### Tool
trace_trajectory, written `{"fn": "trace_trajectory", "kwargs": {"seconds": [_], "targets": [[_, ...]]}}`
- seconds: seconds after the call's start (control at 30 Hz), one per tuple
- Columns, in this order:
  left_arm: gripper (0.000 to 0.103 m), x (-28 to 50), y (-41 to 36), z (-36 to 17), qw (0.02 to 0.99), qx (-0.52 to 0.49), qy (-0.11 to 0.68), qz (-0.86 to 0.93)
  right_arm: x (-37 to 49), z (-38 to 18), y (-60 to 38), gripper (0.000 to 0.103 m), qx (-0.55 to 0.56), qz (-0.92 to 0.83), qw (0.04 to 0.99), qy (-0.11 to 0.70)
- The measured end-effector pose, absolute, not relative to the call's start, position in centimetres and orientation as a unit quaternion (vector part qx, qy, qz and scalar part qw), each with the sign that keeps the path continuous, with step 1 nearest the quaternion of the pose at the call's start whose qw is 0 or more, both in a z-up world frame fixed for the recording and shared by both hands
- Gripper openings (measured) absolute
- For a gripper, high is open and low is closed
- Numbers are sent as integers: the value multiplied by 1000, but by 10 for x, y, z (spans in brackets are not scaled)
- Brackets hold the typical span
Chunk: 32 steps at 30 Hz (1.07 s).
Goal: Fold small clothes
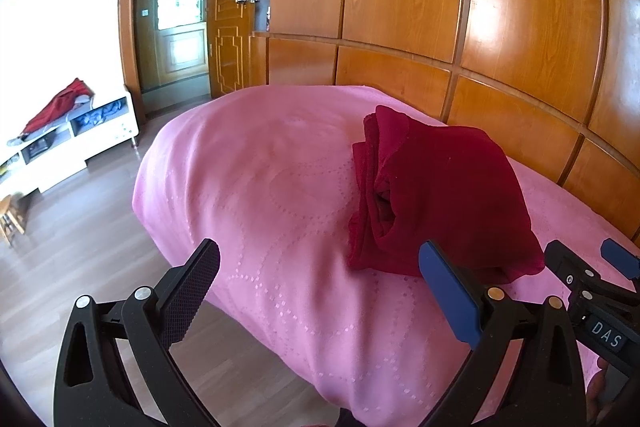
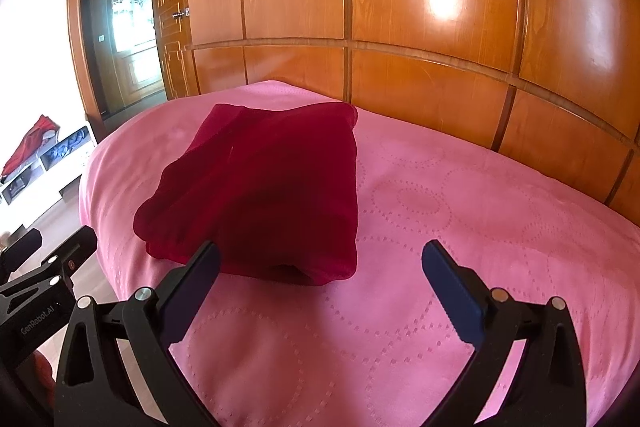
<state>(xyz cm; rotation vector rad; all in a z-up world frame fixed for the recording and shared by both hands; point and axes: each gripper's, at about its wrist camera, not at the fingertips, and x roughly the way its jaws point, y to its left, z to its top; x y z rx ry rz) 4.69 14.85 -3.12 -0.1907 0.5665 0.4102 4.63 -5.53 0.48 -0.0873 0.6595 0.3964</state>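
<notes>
Hand-held gripper (image 2: 320, 283) gapes near garment's (image 2: 260, 195) front edge.

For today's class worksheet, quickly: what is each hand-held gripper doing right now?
Left hand-held gripper: open, holding nothing.
Right hand-held gripper: open, holding nothing; the folded dark red garment lies free on the pink bedspread.

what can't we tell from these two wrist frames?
- Garment type: the dark red garment is a folded bundle, both views.
- Its near edge: partly behind a left gripper finger, left view; behind a right gripper finger, right view.
- Shelf contents: too small.
</notes>
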Motion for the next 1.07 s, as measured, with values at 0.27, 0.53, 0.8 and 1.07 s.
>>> {"fn": "trace_trajectory", "kwargs": {"seconds": [0.27,0.53,0.8,1.07], "targets": [[99,46,149,-31,936,-91,275,199,47,5,-57,100,-41,192,926,321],[99,47,149,-30,936,-91,279,193,46,4,-56,100,-42,192,926,323],[99,46,146,-30,938,-87,280,184,47,3,-58,100,-39,192,925,326],[99,54,146,-32,935,-80,289,191,65,4,-104,101,1,175,922,345]]}}
